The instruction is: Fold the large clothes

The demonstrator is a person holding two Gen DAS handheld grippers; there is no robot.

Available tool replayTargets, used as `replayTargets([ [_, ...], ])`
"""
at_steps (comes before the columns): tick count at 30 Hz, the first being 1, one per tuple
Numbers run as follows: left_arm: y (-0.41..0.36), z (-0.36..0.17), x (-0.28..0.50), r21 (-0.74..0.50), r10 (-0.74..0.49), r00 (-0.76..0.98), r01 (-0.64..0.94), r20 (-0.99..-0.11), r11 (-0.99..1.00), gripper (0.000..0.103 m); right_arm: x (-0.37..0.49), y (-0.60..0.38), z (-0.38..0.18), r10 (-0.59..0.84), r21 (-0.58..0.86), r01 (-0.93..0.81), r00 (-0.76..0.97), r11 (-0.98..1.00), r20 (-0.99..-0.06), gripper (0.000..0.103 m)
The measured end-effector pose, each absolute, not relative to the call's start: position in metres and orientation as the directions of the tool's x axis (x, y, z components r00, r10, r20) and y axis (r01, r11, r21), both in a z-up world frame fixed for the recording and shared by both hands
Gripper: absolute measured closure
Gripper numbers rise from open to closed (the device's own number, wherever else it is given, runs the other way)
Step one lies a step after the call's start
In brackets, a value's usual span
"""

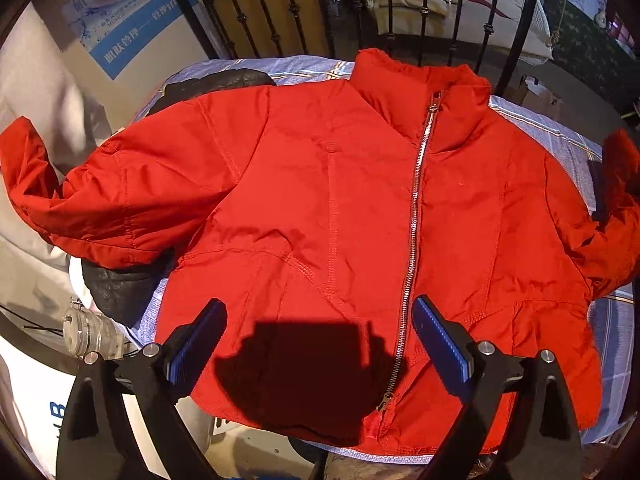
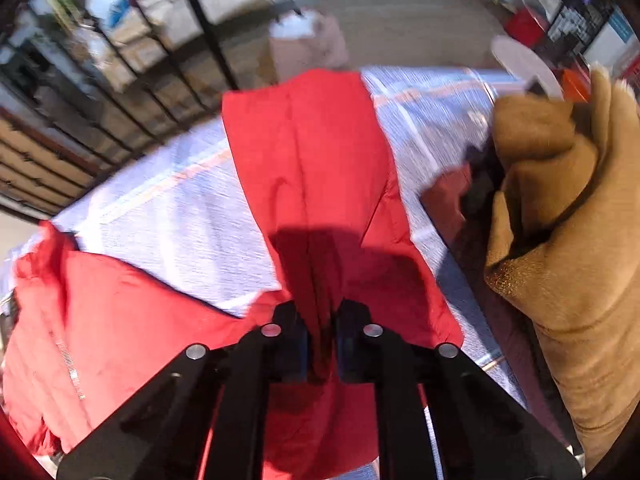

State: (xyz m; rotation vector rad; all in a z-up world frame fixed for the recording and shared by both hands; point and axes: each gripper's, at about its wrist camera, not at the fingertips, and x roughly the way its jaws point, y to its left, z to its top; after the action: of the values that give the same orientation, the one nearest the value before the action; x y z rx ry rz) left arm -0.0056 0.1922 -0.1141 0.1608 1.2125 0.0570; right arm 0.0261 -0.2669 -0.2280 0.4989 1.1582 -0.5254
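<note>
Right wrist view: right tool pinching red jacket sleeve; left tool wide apart

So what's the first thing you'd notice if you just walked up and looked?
The big bright red jacket, spread front-up across the blue checked cloth, with a silver zipper slanting down its front. The right gripper is pinching one red sleeve, while the left gripper hovers open above the hem. A tan fuzzy garment is heaped at the right edge.
</note>
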Motion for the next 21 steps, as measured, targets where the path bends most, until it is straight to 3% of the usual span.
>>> replayTargets([
  [4,0.187,-0.116,-0.007,0.166,0.135,0.367,0.053,-0.920,0.985,0.011,0.041,-0.200,-0.161,-0.123,0.117,0.439,0.481,0.891,-0.868,0.094],
  [9,0.198,-0.111,-0.004,0.159,0.146,0.393,0.000,-0.908,0.987,0.011,0.064,-0.084,-0.100,0.023,0.143,0.138,0.639,0.980,-0.769,0.094],
  [13,0.214,-0.113,-0.007,0.144,0.153,0.380,-0.052,-0.912,0.988,0.011,0.085,0.026,-0.114,0.117,0.060,-0.113,0.605,0.992,-0.787,0.093],
  [17,0.233,-0.120,-0.015,0.143,0.168,0.356,-0.097,-0.919,0.985,0.011,0.095,0.110,-0.173,0.115,-0.020,-0.283,0.452,0.959,-0.884,0.087],
  [18,0.237,-0.122,-0.017,0.141,0.170,0.348,-0.106,-0.922,0.984,0.011,0.094,0.127,-0.192,0.103,-0.038,-0.323,0.408,0.946,-0.907,0.079],
  [20,0.245,-0.129,-0.022,0.135,0.167,0.326,-0.120,-0.930,0.984,0.011,0.087,0.150,-0.222,0.063,-0.072,-0.388,0.323,0.919,-0.944,0.053],
  [21,0.248,-0.133,-0.023,0.136,0.170,0.311,-0.129,-0.935,0.982,0.011,0.080,0.158,-0.234,0.043,-0.089,-0.417,0.296,0.905,-0.954,0.031],
])
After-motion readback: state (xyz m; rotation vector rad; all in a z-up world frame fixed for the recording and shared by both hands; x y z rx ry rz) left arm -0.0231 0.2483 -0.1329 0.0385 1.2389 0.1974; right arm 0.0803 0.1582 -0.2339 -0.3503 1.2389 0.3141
